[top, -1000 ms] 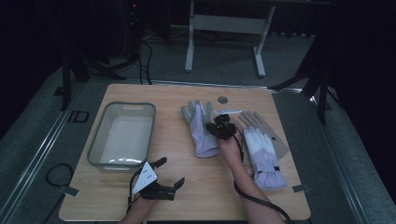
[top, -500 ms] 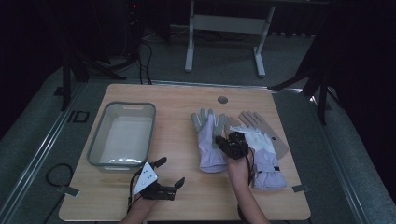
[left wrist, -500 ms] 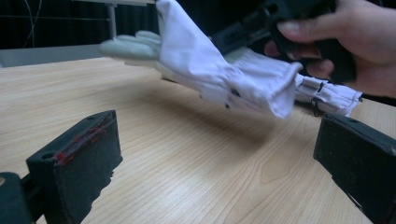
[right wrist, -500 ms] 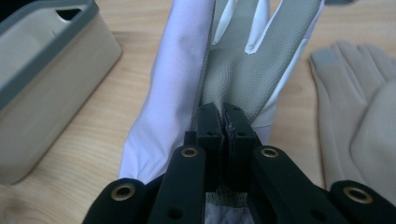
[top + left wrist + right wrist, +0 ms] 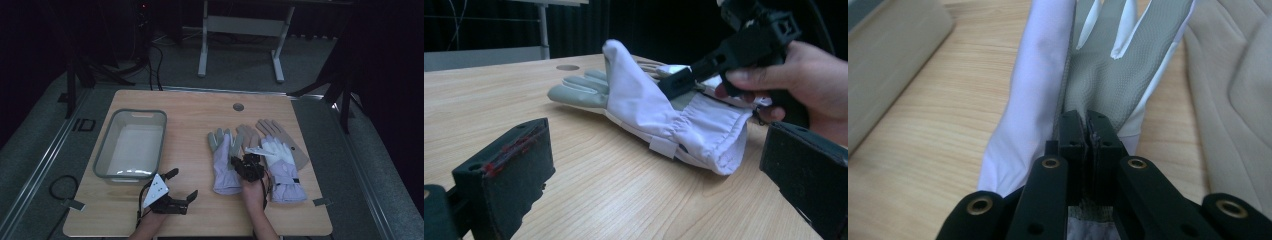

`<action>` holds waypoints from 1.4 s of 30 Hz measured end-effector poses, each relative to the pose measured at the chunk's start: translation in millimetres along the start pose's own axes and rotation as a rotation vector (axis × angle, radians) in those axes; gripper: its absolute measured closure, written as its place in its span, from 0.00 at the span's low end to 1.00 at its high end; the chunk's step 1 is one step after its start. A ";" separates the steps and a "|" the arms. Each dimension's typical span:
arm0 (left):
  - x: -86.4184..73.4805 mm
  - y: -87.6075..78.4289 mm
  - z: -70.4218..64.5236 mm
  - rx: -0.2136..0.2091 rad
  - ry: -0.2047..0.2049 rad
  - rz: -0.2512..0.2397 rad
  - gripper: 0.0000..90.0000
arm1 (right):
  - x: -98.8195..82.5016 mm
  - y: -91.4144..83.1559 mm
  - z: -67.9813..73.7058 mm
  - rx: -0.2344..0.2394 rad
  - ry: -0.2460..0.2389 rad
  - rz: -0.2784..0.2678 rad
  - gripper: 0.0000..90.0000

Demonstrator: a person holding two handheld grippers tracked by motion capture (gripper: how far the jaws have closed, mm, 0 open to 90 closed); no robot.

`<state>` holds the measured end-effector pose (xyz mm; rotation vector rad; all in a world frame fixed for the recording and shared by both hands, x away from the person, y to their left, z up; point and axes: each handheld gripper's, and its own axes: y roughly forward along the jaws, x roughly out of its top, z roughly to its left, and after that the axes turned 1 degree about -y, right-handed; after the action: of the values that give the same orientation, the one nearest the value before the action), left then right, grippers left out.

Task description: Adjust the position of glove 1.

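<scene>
Glove [image 5: 1108, 75] pinched in right gripper [image 5: 1087, 131]

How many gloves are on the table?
3: a grey-palmed glove in the right gripper, a white glove right of it, and a tan glove beneath that one. Another may be hidden.

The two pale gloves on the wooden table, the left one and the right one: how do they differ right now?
The left lavender-and-grey fabric glove is pinched at one edge by the right tongs, that side lifted off the table; the right lavender-and-white glove lies flat, untouched. The left one rests on bare wood; the right one overlaps a beige glove. Both point their fingers away from the person.
</scene>
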<state>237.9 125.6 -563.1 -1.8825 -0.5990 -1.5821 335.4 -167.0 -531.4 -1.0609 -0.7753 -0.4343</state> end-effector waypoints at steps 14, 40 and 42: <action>0.0 0.0 0.4 0.001 -0.004 0.000 0.01 | -2.7 3.1 -3.0 0.012 -0.029 0.020 0.86; -0.2 -0.2 0.2 0.003 -0.010 -0.005 0.01 | 69.1 -71.6 -53.4 0.044 -0.348 -0.046 0.54; -0.2 -0.2 0.3 0.002 -0.009 -0.003 0.01 | 68.8 -77.4 -59.4 0.038 -0.371 -0.051 0.54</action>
<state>237.9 125.9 -563.2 -1.8895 -0.6079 -1.5750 351.3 -251.5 -448.6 -1.1022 -1.1365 -0.2665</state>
